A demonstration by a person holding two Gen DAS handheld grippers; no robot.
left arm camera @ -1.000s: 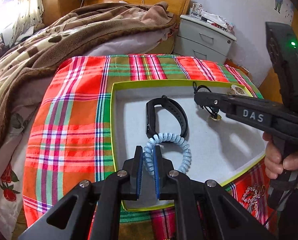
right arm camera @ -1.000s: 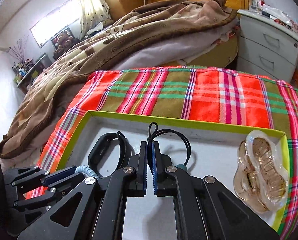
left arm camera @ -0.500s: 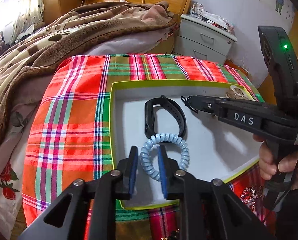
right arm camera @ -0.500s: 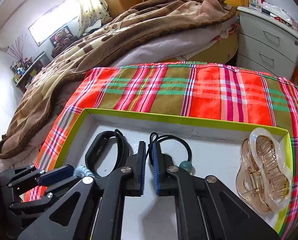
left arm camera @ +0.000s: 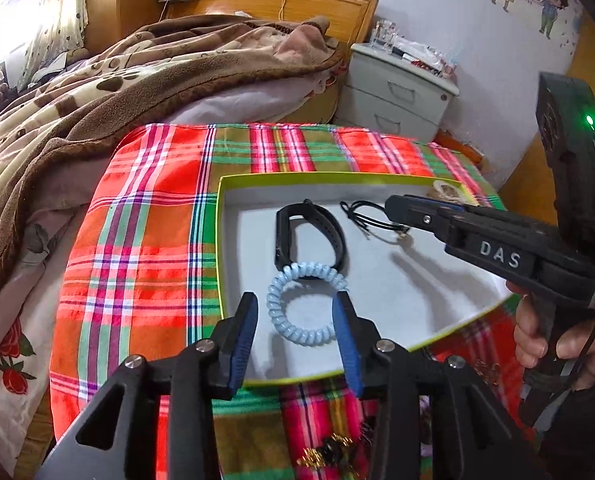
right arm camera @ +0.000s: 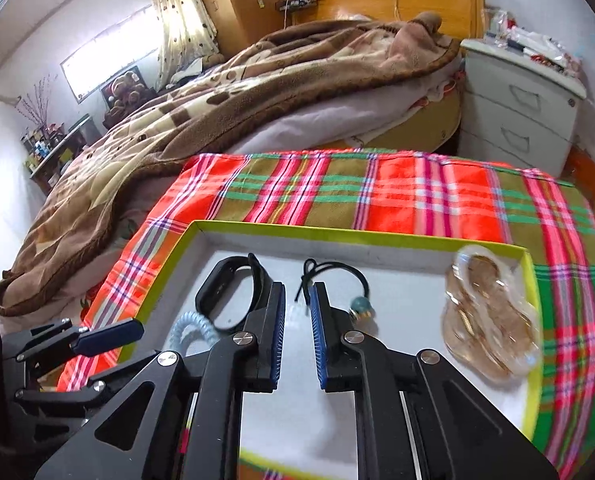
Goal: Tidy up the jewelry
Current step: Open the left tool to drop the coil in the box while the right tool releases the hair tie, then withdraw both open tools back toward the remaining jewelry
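Note:
A lime-rimmed white tray (left arm camera: 257, 178) lies on the plaid cloth. In it sit a black wristband (left arm camera: 329, 228), a light-blue coil hair tie (left arm camera: 305, 338), a black cord tie with a green bead (right arm camera: 359, 308) and a clear amber claw clip (right arm camera: 489, 320). My left gripper (left arm camera: 295, 298) hovers over the coil tie, jaws opening wide on either side of it without touching. My right gripper (right arm camera: 297, 292) is above the tray; its jaws are opening, a narrow gap with nothing in it. The cord's knotted end (right arm camera: 305, 276) lies just past its tips.
The red-green plaid cloth (left arm camera: 149, 240) covers a low table beside a bed with a brown blanket (left arm camera: 97, 92). A grey nightstand (left arm camera: 397, 96) stands behind. Loose gold and black trinkets (left arm camera: 329, 452) lie on the cloth before the tray. A person's hand (left arm camera: 537, 332) grips the right handle.
My left jaws came off the coil tie and spread wide; the tie lies loose in the tray. My right jaws parted off the black cord and that gripper drew back and up.

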